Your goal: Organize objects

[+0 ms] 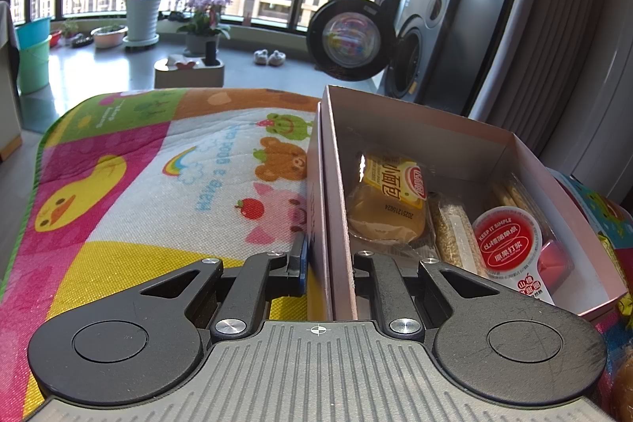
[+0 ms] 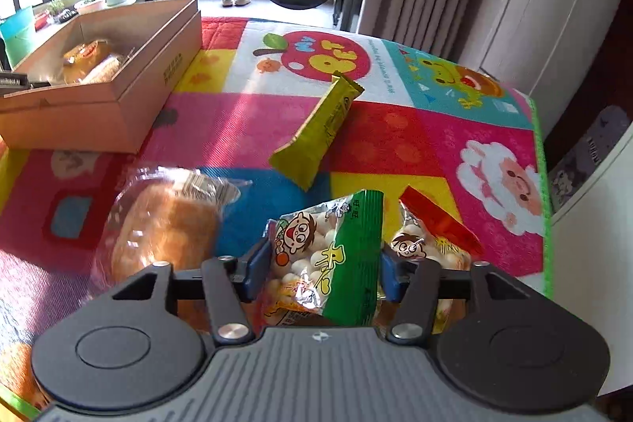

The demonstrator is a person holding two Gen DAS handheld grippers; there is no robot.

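While the right gripper (image 2: pixel 322 269) has its blue pads squeezed in on the green snack bag (image 2: pixel 332 263), the left gripper (image 1: pixel 328 263) is clamped on the near wall of the cardboard box (image 1: pixel 467 145), one finger outside, one inside, so it looks like it's just pinning the box down.

My guess at the step: carry that green bag over and drop it in the box. The bag is crinkly foil-plastic, puffy with little round balls inside, so I'd keep the squeeze gentle and lift straight up before swinging over, since it's pinched by the middle and could slither out. Watch out for its twin, the red-topped snack bag (image 2: pixel 431 236), lying right beside it at about 3 o'clock; whether the two touch I can't tell.

Further out in the right wrist view: a soft bun in a clear wrapper (image 2: pixel 166 224) at 9 o'clock, a long yellow-green wafer bar (image 2: pixel 320 129) at 12, and the box off at 10 to 11 o'clock. Everything sits on a woven cartoon play mat (image 2: pixel 395 129), loud colours.

Inside the box, in the left wrist view: a wrapped small bread (image 1: pixel 389 200), a clear pack of pale grains (image 1: pixel 455 236) and a round cup with a red foil lid (image 1: pixel 508 240). Free floor space is mostly at the far end, so I'd aim there.
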